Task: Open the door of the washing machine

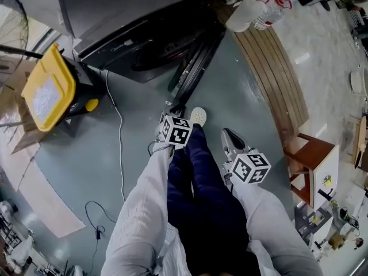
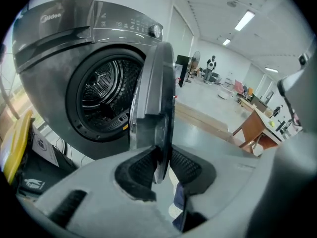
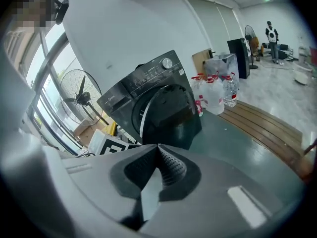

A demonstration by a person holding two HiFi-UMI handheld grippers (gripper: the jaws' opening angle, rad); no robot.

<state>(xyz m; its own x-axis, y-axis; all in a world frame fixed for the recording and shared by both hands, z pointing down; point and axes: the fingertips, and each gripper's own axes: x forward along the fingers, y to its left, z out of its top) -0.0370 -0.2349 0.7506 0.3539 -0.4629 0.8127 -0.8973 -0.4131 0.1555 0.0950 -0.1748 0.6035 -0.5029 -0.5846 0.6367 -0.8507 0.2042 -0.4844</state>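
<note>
My left hand-held gripper is pinched narrow on the thin rim of the door. The door stands swung well out from the washing machine, which sits at the wall edge of the floor. With so little rim between the pads, I judge a skewed pull could slip them off and let the door swing free. My right hand-held gripper is closed on nothing.

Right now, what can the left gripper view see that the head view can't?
Only the left gripper view: the shiny drum inside, the ceiling lights, and the left gripper squeezing the door's edge. Only the head view: the water bottles and the marker cubes on the grippers. Both: the washing machine with its door open, the yellow bin and the brown table.
</note>
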